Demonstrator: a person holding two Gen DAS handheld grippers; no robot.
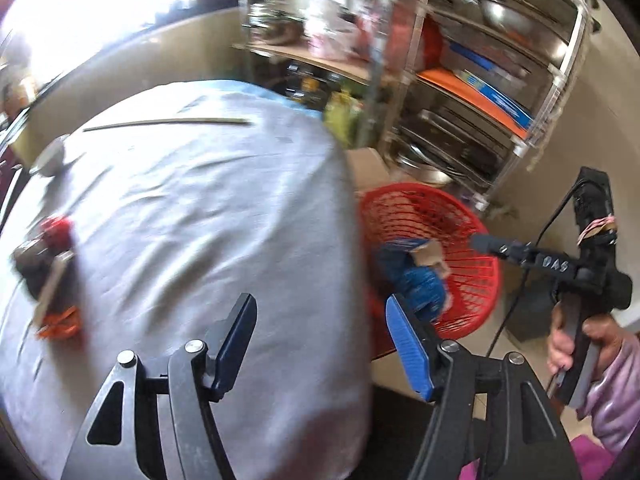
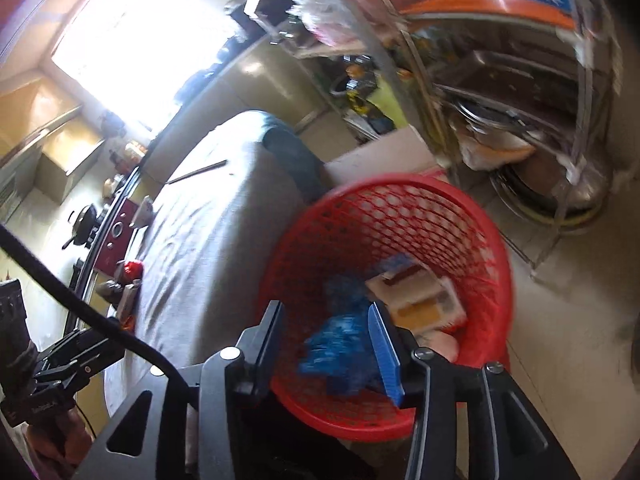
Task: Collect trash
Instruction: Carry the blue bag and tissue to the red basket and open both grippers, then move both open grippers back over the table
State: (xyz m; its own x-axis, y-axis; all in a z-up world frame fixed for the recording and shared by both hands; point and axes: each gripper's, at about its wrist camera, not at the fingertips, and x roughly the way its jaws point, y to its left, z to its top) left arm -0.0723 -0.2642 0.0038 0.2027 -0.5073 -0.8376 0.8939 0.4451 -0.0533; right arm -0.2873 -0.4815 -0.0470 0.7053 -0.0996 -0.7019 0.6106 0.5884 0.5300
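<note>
A red mesh basket stands on the floor beside the grey-clothed table; it also shows in the left wrist view. Inside lie a crumpled blue wrapper and a white and yellow carton. My right gripper is open and empty above the basket's near side, and it shows in the left wrist view. My left gripper is open and empty over the table's right edge. Trash remains at the table's left edge: a red item, a dark lump and an orange piece.
A metal shelf rack with trays, pans and boxes stands behind the basket. A thin stick and a spoon lie on the far part of the table. A stove sits left of the table. A cardboard box stands behind the basket.
</note>
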